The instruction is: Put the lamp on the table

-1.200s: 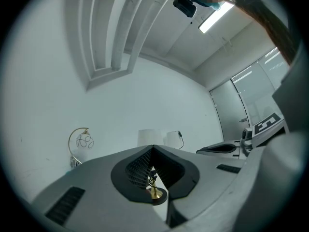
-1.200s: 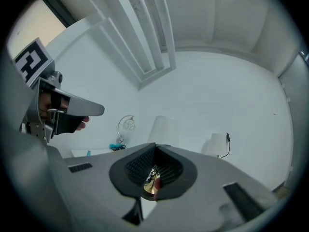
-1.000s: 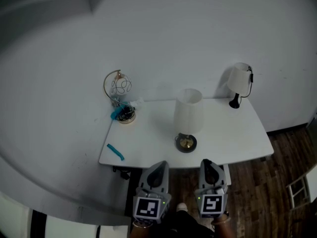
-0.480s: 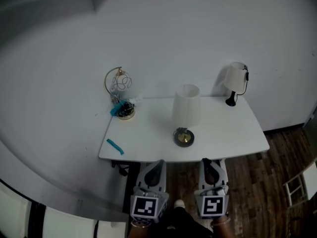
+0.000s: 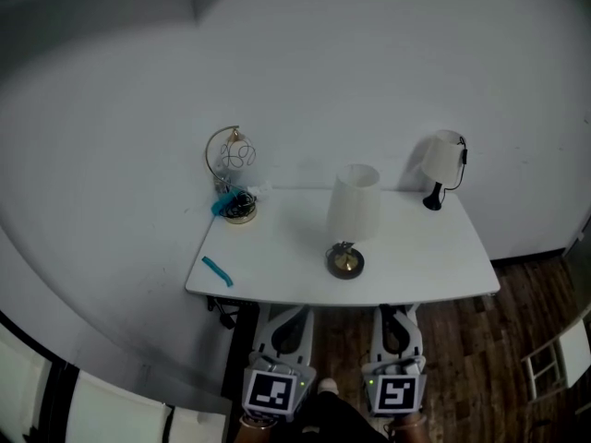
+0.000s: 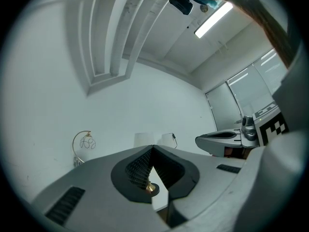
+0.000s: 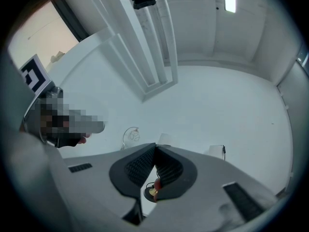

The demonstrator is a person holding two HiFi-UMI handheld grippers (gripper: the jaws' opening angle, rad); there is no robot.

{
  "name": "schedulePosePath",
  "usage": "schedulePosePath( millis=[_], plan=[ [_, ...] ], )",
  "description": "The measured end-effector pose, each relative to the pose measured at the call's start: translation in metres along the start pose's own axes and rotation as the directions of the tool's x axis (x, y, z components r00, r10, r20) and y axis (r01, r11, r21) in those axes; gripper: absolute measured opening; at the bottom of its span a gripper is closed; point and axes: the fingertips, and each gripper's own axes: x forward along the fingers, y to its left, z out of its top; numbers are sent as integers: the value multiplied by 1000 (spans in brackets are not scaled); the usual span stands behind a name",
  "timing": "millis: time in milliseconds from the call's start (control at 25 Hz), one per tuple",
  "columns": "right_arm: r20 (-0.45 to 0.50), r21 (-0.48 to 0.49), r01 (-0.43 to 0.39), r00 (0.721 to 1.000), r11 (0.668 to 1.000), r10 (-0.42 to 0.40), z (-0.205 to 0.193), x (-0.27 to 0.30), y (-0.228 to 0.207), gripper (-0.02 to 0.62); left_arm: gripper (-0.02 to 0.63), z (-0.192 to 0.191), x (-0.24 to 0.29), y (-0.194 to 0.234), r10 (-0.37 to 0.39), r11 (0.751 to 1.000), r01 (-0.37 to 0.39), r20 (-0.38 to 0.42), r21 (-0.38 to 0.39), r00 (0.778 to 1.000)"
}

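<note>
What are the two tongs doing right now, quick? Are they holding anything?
Left tongs: closed, holding nothing.
Right tongs: closed, holding nothing.

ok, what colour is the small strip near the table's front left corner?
Teal: the strip shows best in the head view, against the white table.

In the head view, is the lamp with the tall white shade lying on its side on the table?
No, the lamp stands upright on its round dark base near the front edge of the white table.
</note>
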Motion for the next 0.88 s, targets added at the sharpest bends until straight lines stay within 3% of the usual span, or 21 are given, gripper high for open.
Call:
schedulePosePath(
  millis=[880],
  plan=[
    [-28,-78,-40,999,996,38,11,1,26,-3,0,0,-14,4,-13,998,15,33,-62,999]
  ],
)
